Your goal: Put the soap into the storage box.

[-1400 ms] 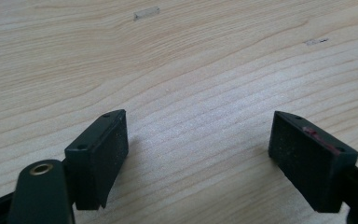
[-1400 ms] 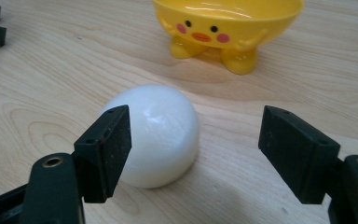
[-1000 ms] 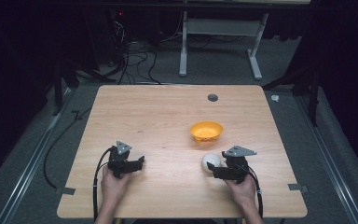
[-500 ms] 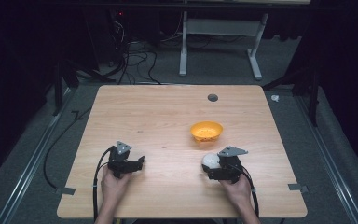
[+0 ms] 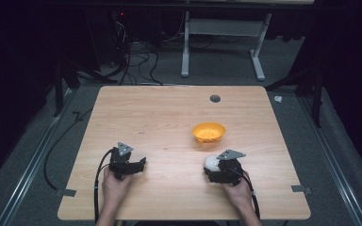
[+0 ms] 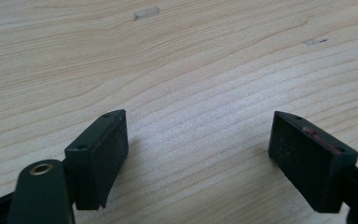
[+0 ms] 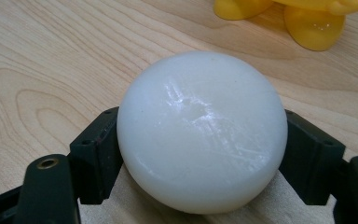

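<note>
White ball (image 7: pixel 202 133) sits clamped between the right gripper (image 5: pixel 220 170) jaws, just in front of the orange bowl (image 5: pixel 209 132). Lift it level, squeezing steadily, since smooth sides may slip. Left gripper (image 5: pixel 131 166), jaws apart, rests well left of the bowl.

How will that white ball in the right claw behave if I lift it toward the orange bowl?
The white ball looks glossy and smooth, so it may slip between the right claw pads. It keeps its round shape under the squeeze, so it is probably stiff. Being round, it would likely roll across the table if dropped short of the orange bowl.
</note>
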A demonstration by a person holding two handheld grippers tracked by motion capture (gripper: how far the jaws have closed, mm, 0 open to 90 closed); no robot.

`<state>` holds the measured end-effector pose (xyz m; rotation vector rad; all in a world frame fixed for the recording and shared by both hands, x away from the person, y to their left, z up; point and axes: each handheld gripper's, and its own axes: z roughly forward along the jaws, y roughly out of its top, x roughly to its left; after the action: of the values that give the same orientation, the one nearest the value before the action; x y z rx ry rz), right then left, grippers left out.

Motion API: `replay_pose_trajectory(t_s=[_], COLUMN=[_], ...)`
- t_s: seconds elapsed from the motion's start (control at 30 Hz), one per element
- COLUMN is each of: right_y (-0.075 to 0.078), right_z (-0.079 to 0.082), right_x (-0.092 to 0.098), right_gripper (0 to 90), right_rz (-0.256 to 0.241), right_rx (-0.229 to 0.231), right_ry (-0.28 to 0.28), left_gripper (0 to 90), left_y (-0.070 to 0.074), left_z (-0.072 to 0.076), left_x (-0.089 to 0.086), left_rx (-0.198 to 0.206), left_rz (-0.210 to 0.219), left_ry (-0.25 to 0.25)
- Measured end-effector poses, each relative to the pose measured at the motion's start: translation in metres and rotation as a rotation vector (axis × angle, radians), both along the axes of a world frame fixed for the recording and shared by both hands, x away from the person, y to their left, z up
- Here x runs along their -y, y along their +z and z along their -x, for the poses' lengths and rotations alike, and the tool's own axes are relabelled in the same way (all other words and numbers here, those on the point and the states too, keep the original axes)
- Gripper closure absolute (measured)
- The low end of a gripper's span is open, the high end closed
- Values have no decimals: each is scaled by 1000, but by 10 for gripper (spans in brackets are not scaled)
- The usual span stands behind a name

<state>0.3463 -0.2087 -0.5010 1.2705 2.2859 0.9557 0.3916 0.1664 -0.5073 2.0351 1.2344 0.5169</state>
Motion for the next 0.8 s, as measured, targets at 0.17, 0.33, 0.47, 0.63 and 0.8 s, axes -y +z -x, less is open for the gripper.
replay_pose_trajectory(t_s=[0.17, 0.33, 0.47, 0.63, 0.8], right_y=[0, 0, 1, 1, 5], right_z=[1, 2, 3, 3, 4], right_x=[-1, -2, -3, -3, -3], right_gripper=[243, 244, 245, 245, 245], right_rz=[7, 14, 23, 17, 11], right_rx=[11, 9, 11, 11, 17], right_ry=[1, -4, 3, 5, 6], left_gripper=[203, 204, 203, 204, 203], left_y=[0, 0, 0, 0, 0], left_z=[0, 0, 0, 0, 0], left_x=[0, 0, 0, 0, 0], left_rx=[0, 0, 0, 0, 0], left_rz=[0, 0, 0, 0, 0], left_ry=[0, 0, 0, 0, 0])
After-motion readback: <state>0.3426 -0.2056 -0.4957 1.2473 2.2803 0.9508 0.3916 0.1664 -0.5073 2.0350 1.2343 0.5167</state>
